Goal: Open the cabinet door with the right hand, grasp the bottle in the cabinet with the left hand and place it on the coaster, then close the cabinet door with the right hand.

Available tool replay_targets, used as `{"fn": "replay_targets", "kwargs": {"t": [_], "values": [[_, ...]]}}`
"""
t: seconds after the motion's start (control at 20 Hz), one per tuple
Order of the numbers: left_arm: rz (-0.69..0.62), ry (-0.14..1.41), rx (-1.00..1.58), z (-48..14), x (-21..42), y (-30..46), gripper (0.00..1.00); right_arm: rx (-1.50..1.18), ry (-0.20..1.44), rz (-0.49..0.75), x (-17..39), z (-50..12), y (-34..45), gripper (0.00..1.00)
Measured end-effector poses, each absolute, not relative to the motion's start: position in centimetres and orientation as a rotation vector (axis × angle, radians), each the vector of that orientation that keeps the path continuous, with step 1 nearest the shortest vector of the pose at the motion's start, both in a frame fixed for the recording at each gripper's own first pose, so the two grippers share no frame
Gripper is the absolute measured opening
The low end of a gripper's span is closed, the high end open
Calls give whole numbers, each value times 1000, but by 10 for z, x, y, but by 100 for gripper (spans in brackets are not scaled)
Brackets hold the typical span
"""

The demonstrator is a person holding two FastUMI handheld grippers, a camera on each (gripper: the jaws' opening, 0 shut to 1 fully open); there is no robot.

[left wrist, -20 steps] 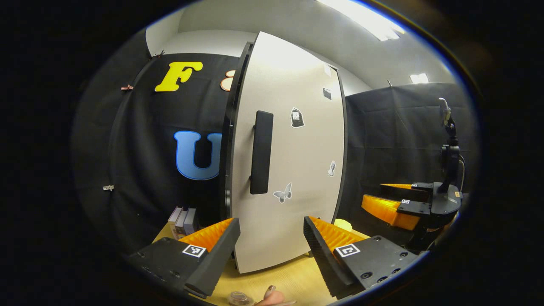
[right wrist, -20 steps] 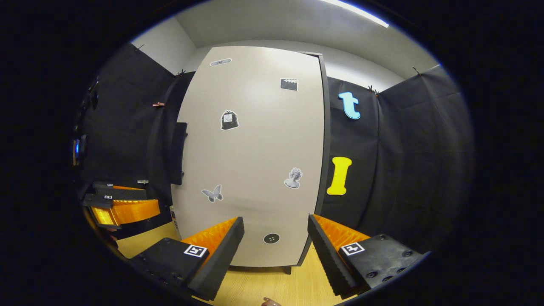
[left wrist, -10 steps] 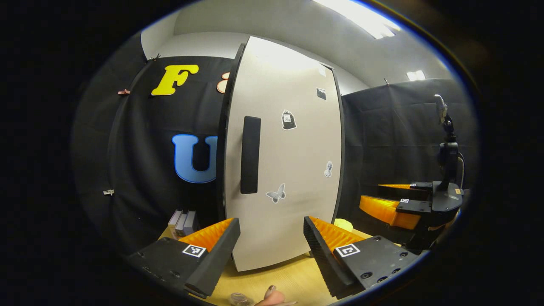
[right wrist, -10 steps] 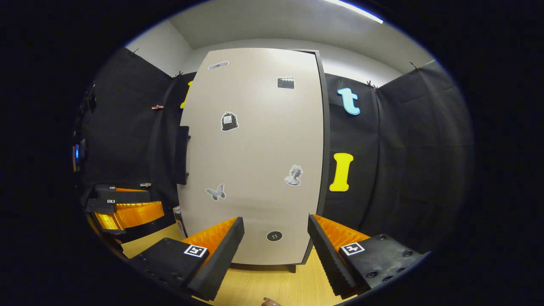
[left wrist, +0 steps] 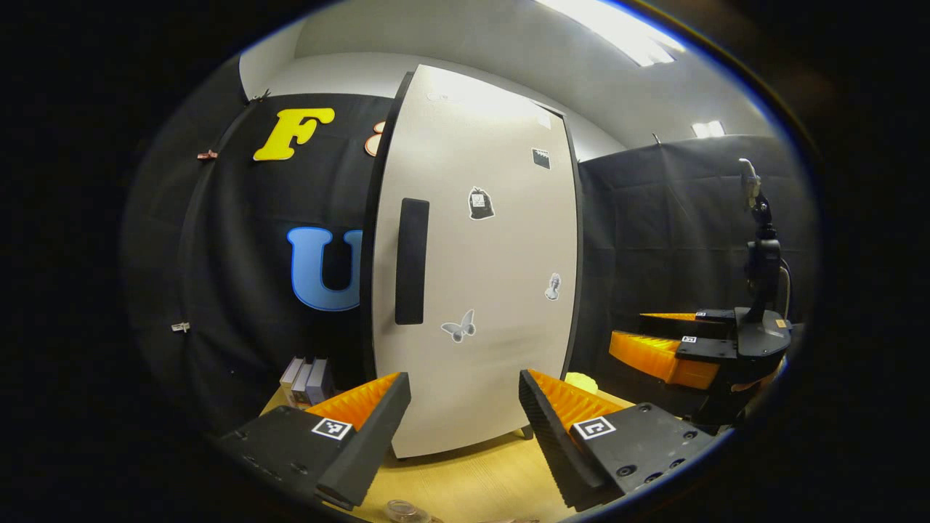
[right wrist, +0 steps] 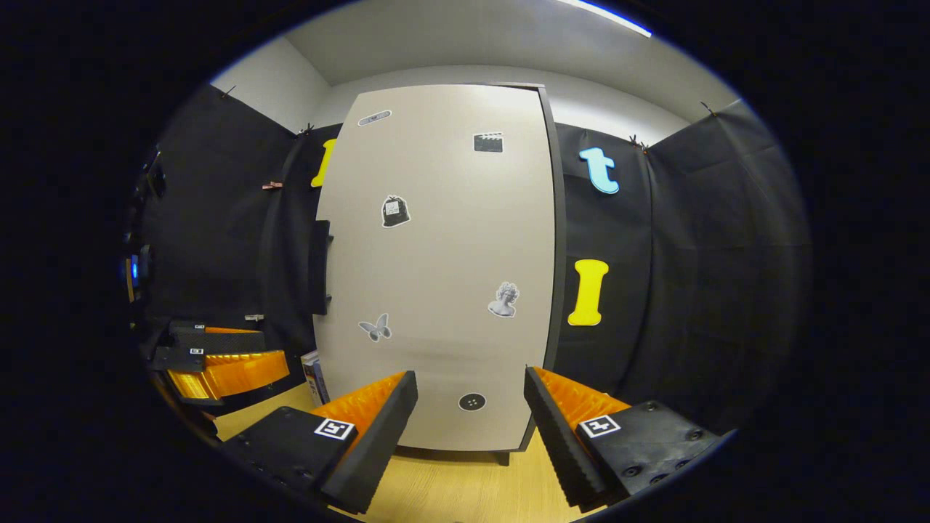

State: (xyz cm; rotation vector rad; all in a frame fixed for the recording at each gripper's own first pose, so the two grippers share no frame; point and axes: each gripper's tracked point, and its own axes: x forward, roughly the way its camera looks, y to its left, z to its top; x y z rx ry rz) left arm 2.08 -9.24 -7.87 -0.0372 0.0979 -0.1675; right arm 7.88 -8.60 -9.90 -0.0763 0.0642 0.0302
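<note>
**A:** So what's on the surface up close?

**B:** Light wood-grain counter [left wrist: 472, 479], pretty bare. In the left gripper view a small clear round coaster [left wrist: 407, 511] sits at the very bottom edge, just in front of the left tongs [left wrist: 465, 407]. Those are spread wide with nothing between them. Same for the right tongs [right wrist: 471, 403] in the right gripper view: parted, gripping nothing.

**A:** And the cabinet?

**B:** Tall pale-grey cabinet door [right wrist: 443, 269] with a dark frame, standing upright on the counter just past both sets of tongs, long axis vertical. It looks shut against the frame, though I can't be sure from this angle. The long black bar handle [left wrist: 411, 261] runs vertically too, near the door's left edge in the left gripper view. Little stickers are scattered on the door, like a butterfly [right wrist: 375, 327] and a bust [right wrist: 503, 299]. The bottle would be behind the door, so I can't see it.

**A:** Anything further back?

**B:** A few upright books [left wrist: 305, 378] left of the cabinet, a small pale yellow thing [left wrist: 581, 381] on its right, black cloth booth walls all round, white ceiling with strip lights.
</note>
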Motion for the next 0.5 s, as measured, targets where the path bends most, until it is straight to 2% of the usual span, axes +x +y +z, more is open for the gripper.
{"fn": "replay_targets", "kwargs": {"t": [0.5], "values": [[-164,92,-18,-80,24,-92,95,-94,56,56,77,-96,-82,96]]}}
